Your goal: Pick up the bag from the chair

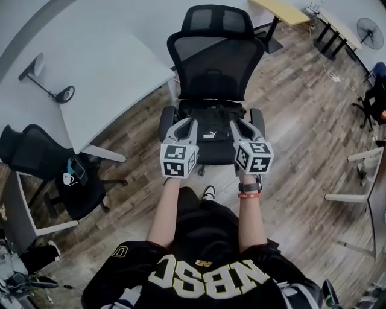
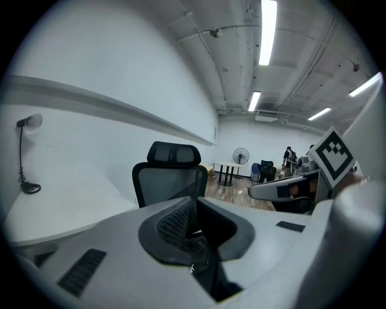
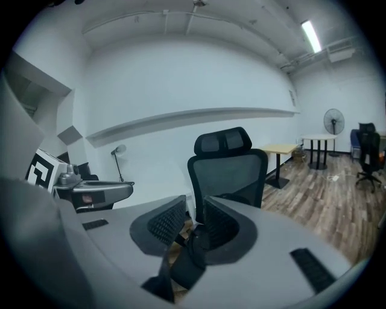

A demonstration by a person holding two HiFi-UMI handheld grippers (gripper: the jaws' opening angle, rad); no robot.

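A black mesh office chair (image 1: pixel 217 60) stands right in front of me. A black bag (image 1: pixel 210 134) with a small white logo lies on its seat. My left gripper (image 1: pixel 187 124) and right gripper (image 1: pixel 236 125) both reach over the seat's front, one at each side of the bag. In the left gripper view the jaws (image 2: pixel 196 232) stand nearly together with a black strap (image 2: pixel 205 265) of the bag pinched between them. The right gripper (image 3: pixel 194 226) likewise has its jaws close together on a black strap (image 3: pixel 187 265) that hangs down below them. The chair back (image 3: pixel 229 172) rises behind.
A white curved desk (image 1: pixel 108 78) with a desk lamp (image 1: pixel 45 81) lies to the left. A second black chair (image 1: pixel 36 154) stands at the left. A white table frame (image 1: pixel 368 181) is at the right. A wooden table (image 1: pixel 283 11) and a fan (image 1: pixel 369 30) stand at the far right.
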